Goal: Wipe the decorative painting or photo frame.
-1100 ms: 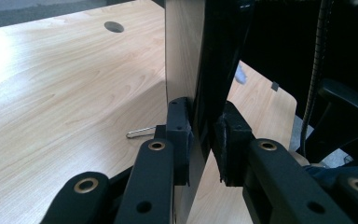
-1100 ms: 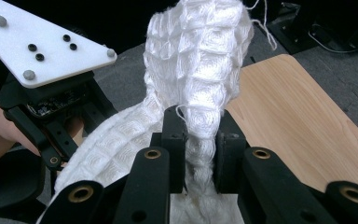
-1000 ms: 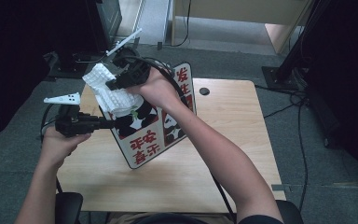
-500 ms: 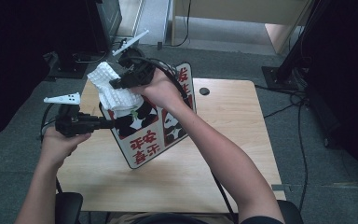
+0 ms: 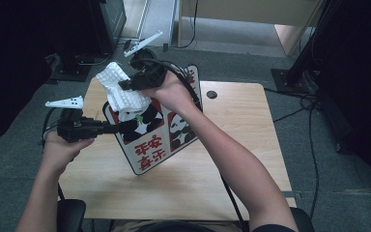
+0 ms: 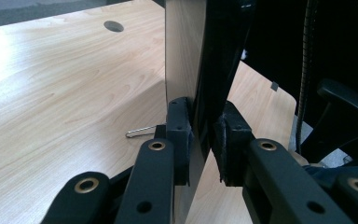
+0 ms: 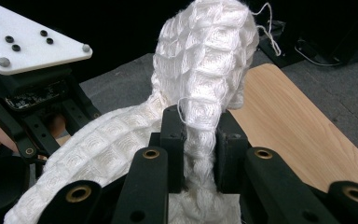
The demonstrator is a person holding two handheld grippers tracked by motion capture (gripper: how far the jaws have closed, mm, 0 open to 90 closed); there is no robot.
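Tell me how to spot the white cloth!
Find the wooden table, then the panda board standing tilted on it, clamped by the left gripper. The white cloth drapes over its top edge, pinched by the right gripper. It alone is soft, white and waffle-textured.

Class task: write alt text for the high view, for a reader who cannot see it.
Seen from above, a person's right gripper presses a white waffle cloth against a panda sign board held tilted above a wooden table. The left gripper clamps the board's left edge to steady it.
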